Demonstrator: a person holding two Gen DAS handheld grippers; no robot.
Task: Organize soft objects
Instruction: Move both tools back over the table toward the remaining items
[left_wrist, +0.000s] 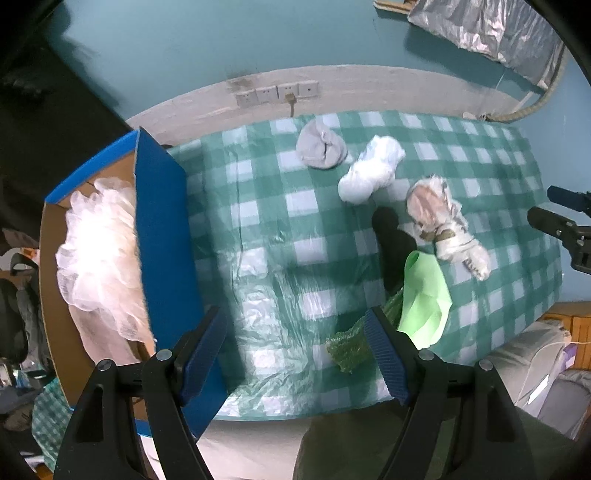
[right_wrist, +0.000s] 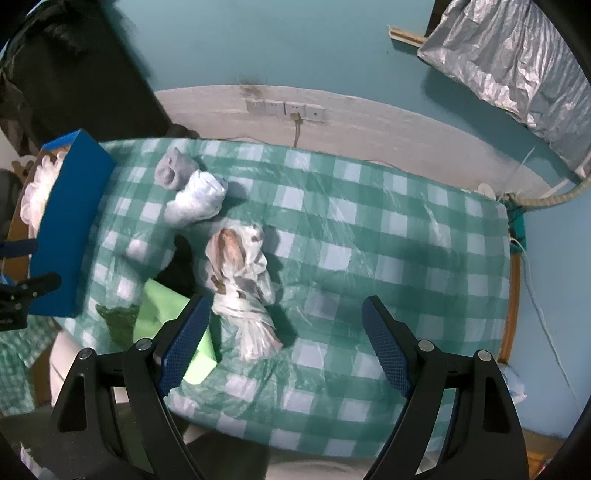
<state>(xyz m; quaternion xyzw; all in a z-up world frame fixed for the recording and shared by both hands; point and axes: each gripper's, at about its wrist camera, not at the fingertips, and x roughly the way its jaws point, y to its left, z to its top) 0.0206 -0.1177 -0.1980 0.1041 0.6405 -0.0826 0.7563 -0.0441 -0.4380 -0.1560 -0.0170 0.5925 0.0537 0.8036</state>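
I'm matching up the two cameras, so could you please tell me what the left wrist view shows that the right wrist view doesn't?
Only the left wrist view looks down into the blue box at the white mesh puff. Only the right wrist view shows the table's far right edge with cables. Both share the checked tablecloth, grey sock, white bundle and green sheet.

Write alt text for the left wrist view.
The open left claw hangs over a green-checked tablecloth, empty, near green bubble wrap. Socks and wrapped bundles lie beyond; a white mesh pouf sits in a blue-sided box at left.
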